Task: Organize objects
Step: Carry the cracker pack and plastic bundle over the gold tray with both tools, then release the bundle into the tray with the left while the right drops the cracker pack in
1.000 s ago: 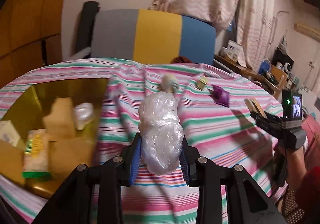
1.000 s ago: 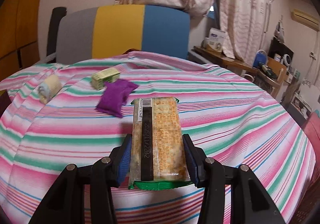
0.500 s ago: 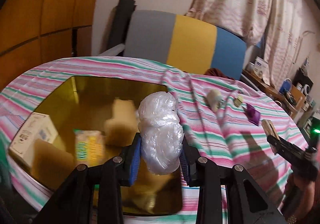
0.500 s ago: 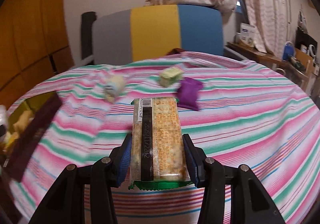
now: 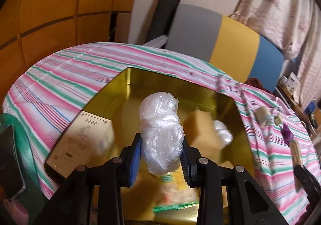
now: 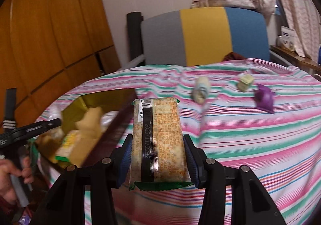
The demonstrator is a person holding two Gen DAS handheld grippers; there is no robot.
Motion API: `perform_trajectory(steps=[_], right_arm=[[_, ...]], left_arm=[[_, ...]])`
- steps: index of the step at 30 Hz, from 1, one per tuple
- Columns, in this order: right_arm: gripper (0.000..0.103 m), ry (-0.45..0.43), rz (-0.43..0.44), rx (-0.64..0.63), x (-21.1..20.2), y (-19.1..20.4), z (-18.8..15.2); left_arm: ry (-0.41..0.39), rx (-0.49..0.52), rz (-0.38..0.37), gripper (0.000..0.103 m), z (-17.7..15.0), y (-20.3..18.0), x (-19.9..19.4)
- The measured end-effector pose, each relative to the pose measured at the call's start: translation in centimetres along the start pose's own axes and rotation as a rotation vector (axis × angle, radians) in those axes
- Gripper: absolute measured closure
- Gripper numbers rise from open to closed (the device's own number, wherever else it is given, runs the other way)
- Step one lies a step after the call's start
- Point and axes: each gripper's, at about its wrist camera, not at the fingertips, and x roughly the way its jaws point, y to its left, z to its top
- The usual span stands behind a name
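Note:
My left gripper [image 5: 161,159] is shut on a clear plastic-wrapped bundle [image 5: 160,130] and holds it above the open gold tin box [image 5: 172,82], which holds a white carton [image 5: 84,140], a yellow sponge-like block [image 5: 198,128], another clear bag [image 5: 222,134] and a yellow-green packet [image 5: 176,190]. My right gripper [image 6: 157,156] is shut on a cracker packet [image 6: 158,138] with a black date strip, above the striped cloth just right of the tin box [image 6: 80,104]. The left gripper [image 6: 30,130] shows at the left of the right wrist view.
On the striped tablecloth [image 6: 240,134] lie a small cream roll [image 6: 201,88], a pale green packet [image 6: 244,82] and a purple sachet [image 6: 264,98]. A grey, yellow and blue chair back [image 6: 204,34] stands behind the table. Wooden panels are at the left.
Both grippers have swung left. The left one now holds the plastic bundle over the tin box; the right one has brought the cracker packet closer to the box.

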Motion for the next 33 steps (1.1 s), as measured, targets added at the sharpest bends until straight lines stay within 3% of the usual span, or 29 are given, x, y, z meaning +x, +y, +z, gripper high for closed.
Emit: perform_trajectory(steps=[6, 10, 19, 25, 33], right_arm=[[0.054, 0.024, 0.070, -0.001, 0.3, 2.5, 0.0], [0.054, 0.032, 0.095, -0.031, 0.1, 4.1, -0.3], [0.054, 0.076, 0.134, -0.045, 0.7, 5.4, -0.7], [0.054, 0.114, 0.174, -0.063, 1.8, 6.9, -0.5], [0.054, 0.210, 0.243, -0.143, 5.6, 11.8, 1.9]], left_arm=[[0.039, 0.014, 0.038, 0.062, 0.2, 0.6, 1.6], [0.025, -0.032, 0.061, 0.031, 0.2, 1.3, 1.3], [-0.050, -0.102, 0.121, 0.001, -1.3, 2.0, -1.7], [-0.073, -0.123, 0.188, 0.000, -1.9, 2.1, -3.4], [-0.136, -0.231, 0.251, 0.000, -0.5, 4.8, -5.6]])
